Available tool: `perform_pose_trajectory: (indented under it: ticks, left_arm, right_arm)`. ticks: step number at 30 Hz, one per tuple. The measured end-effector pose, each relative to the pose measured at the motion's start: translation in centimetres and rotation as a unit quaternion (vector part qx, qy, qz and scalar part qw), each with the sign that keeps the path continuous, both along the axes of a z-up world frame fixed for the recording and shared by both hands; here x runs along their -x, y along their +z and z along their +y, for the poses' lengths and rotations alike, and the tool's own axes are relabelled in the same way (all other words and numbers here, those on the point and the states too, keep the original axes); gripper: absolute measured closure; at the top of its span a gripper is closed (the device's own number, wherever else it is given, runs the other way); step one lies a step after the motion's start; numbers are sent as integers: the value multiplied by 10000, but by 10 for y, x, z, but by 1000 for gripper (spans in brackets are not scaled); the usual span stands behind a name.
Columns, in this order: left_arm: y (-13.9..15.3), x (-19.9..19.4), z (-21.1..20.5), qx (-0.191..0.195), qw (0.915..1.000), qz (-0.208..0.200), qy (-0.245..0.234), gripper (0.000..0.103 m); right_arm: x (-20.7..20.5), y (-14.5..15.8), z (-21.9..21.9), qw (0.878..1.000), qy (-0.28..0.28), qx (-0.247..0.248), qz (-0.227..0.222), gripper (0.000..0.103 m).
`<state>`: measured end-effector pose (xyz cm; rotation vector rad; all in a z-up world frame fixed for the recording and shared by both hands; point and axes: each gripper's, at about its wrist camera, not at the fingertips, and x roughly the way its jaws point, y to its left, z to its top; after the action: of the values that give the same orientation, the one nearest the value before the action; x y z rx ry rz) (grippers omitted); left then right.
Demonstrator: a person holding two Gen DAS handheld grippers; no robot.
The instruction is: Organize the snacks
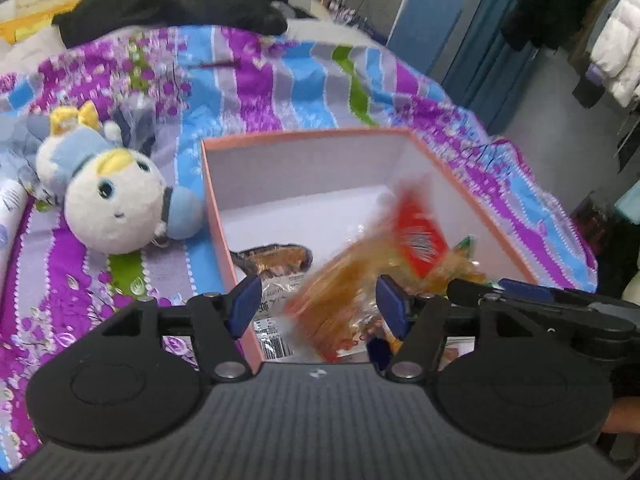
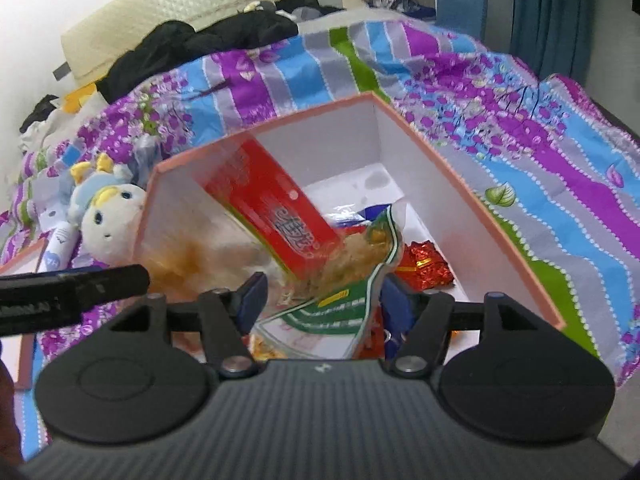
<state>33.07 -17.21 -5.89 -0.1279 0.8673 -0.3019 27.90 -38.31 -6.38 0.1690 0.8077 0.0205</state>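
A pink box (image 1: pixel 472 184) with a white inside sits on the bed; it also shows in the right wrist view (image 2: pixel 472 192). A clear snack bag with a red label (image 1: pixel 360 276) is blurred over the box, between the spread fingers of my left gripper (image 1: pixel 320 304). In the right wrist view the same bag (image 2: pixel 276 216) is blurred above the box. My right gripper (image 2: pixel 320 300) is open over a green and white snack pack (image 2: pixel 344 304). A dark snack pack (image 1: pixel 276 258) and a red foil piece (image 2: pixel 428 266) lie in the box.
A white and blue plush toy (image 1: pixel 116 196) lies left of the box on the striped purple and blue quilt (image 1: pixel 280 80). Black clothes (image 1: pixel 168 4) lie at the bed's head. A pink box lid (image 2: pixel 24 312) lies at the left. The bed's edge drops off at the right.
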Motion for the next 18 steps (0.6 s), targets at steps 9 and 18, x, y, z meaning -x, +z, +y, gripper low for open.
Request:
perform_pose_trajectory:
  ticks: [9,18]
  left_arm:
    - [68,61,22,14,9985,-539,103,34]
    - [117,130,43,215,9944,-1018,166,34]
  right_arm:
    - [55,55,8,9985,-30,23,-539,38]
    - [114,100,22,9937,46,39,-1116,38]
